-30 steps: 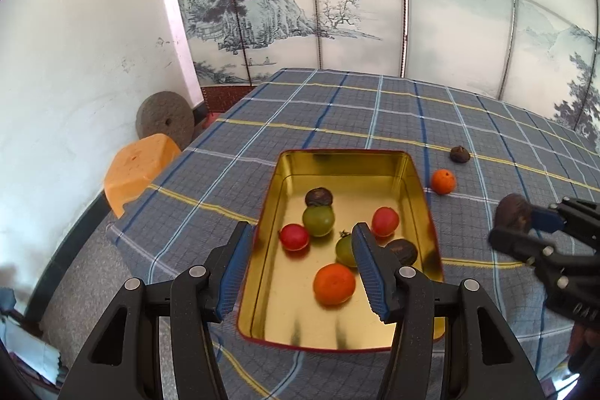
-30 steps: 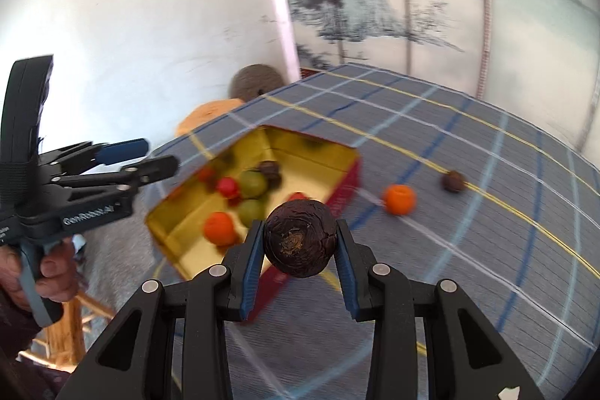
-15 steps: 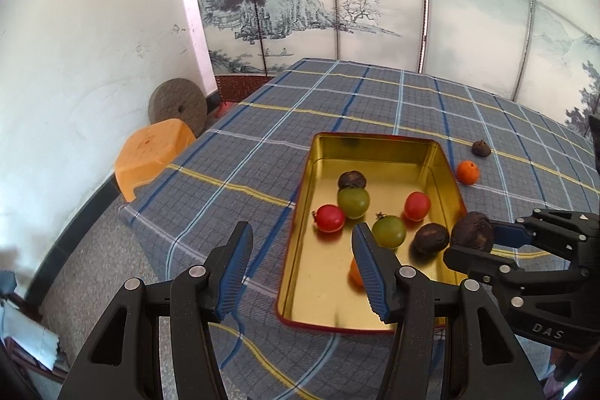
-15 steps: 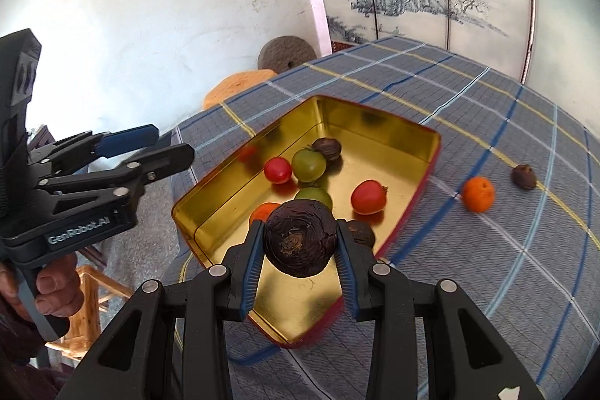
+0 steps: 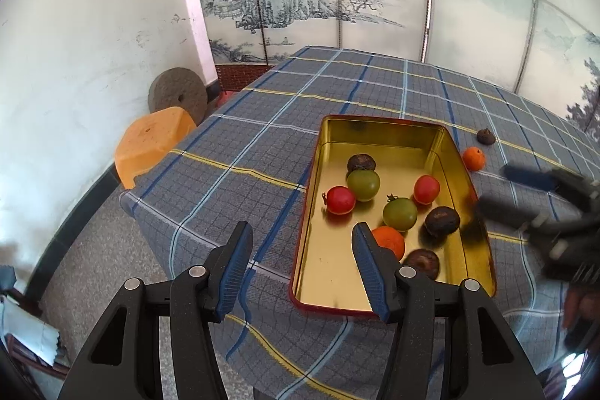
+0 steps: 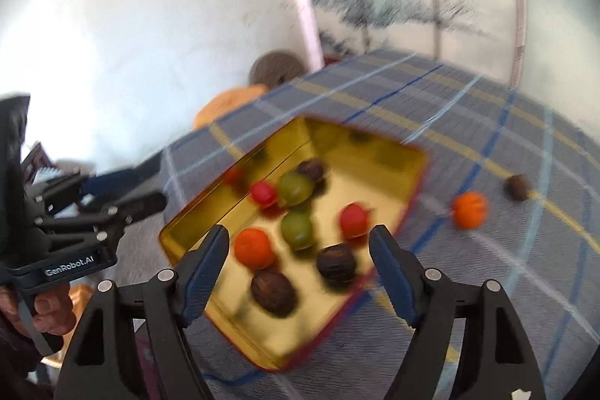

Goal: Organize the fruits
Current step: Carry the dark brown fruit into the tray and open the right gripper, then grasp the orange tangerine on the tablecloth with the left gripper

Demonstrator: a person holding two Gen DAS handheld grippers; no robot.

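- The right gripper (image 6: 298, 255) was spread wide with nothing between its fingers, poised above the near end of the gold tray (image 6: 408, 192)
- The left gripper (image 5: 300, 255) was likewise apart and empty, beside the tray's left rim
- Eight fruits lay in the tray
- An orange (image 6: 469, 209) and a dark fruit (image 6: 517, 187) lay on the cloth right of the tray, ahead-right of the right gripper, the nearer one
- Motion blur obscured detail in the right wrist view

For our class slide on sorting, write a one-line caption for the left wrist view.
Open left gripper hovers beside a gold tin holding eight fruits; an orange remains on the plaid cloth.
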